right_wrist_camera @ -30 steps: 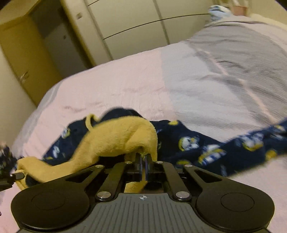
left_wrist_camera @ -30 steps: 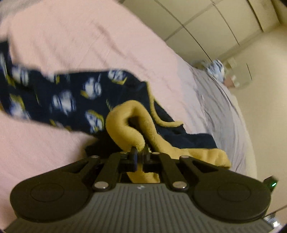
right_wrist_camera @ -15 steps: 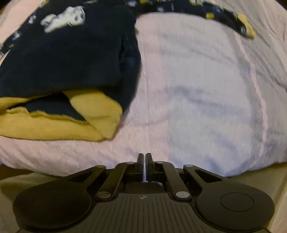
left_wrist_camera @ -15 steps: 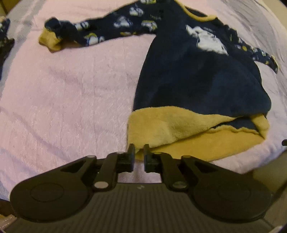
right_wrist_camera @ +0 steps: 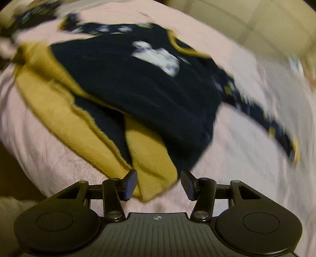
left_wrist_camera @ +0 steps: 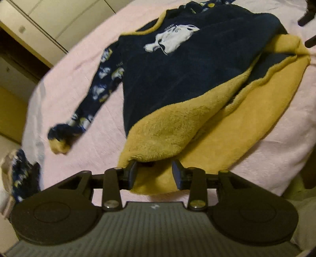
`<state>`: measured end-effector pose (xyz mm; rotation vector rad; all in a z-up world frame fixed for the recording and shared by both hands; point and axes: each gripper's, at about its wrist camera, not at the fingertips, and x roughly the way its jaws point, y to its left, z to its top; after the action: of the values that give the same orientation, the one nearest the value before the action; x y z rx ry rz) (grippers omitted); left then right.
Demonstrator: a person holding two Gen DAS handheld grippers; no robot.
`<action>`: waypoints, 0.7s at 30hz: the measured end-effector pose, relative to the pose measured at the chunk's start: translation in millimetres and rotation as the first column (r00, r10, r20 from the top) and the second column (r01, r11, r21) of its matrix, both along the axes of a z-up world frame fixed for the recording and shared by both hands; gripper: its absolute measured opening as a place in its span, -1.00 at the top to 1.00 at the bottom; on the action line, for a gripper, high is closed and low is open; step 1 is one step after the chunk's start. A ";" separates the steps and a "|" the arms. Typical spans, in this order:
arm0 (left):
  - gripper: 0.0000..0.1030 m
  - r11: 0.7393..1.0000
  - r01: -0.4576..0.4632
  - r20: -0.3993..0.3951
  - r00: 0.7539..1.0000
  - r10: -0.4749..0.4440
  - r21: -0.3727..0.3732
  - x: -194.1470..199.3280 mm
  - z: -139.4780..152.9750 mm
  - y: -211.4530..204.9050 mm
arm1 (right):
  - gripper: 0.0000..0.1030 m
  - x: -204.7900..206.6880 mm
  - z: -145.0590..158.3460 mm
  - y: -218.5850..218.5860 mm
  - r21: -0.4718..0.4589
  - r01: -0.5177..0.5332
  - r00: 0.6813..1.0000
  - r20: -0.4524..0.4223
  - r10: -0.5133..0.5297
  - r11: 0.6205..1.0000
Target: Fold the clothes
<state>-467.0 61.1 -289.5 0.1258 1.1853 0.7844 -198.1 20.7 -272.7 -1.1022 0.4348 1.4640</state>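
Left wrist view: looking down over the left gripper [left_wrist_camera: 154,174], jaws opening, pads apart with the yellow hem [left_wrist_camera: 169,138] of the navy fleece pajama top [left_wrist_camera: 177,75] lying between them, not pressed. Spreading face-up across the pink bedcover [left_wrist_camera: 88,65], white character print [left_wrist_camera: 171,40] on the chest, yellow collar toward the far side. Showing the bottom edge turned up, yellow lining exposed in a wide band. Stretching away on the left of the frame, a printed sleeve [left_wrist_camera: 98,93] ending in a yellow cuff [left_wrist_camera: 59,147]. Lying near the bed's left edge, another printed navy garment [left_wrist_camera: 23,178], partly cut off. Standing beyond the bed, cream cabinet doors [left_wrist_camera: 59,17].

Right wrist view, blurred: pointing at the opposite hem corner with the right gripper [right_wrist_camera: 159,182], jaws opening wide, a yellow flap of the hem [right_wrist_camera: 152,156] reaching between the pads without being clamped. Trailing off to the right across the bedcover, the other sleeve [right_wrist_camera: 256,106].
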 end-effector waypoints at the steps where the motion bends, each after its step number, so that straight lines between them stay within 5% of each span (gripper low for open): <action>1: 0.34 1.000 -0.007 0.007 1.000 0.006 0.017 -1.2 0.6 -0.6 | -0.02 -5.2 -6.2 1.2 0.014 -0.032 0.999 0.029 0.032 0.999; 7: 0.32 0.996 -0.021 0.035 0.999 0.018 0.085 -10.3 1.0 -16.2 | -0.01 -28.3 -44.4 15.8 0.059 -0.154 0.972 0.186 0.140 0.986; 9: 0.30 0.992 0.002 -0.009 1.000 0.000 0.125 -11.1 -5.5 -17.1 | 0.10 -22.0 -47.6 21.5 0.046 -0.124 0.980 0.161 0.115 0.991; 11: 0.30 0.986 -0.007 0.003 1.000 0.007 0.169 -13.8 -3.0 -17.2 | 0.77 -14.7 -49.8 27.1 0.031 -0.090 0.988 0.128 0.085 0.996; 14: 0.30 0.983 -0.057 0.080 0.996 0.043 0.172 -18.4 11.9 -14.0 | 0.85 17.8 -14.4 4.7 0.137 0.072 0.997 -0.025 -0.070 0.988; 17: 0.22 0.990 -0.074 0.143 0.988 0.057 0.119 -22.8 20.5 -14.4 | 0.85 51.5 21.3 -23.1 0.195 0.253 0.959 -0.182 -0.219 0.948; 21: 0.22 0.997 -0.022 0.121 0.993 0.012 0.080 -17.9 1.6 -20.3 | 0.89 62.9 12.1 -47.6 0.059 0.288 0.951 -0.139 -0.278 0.956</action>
<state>-484.9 40.8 -287.8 0.1339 1.0421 0.8438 -135.2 -26.9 -260.7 -0.8455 0.5962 1.2900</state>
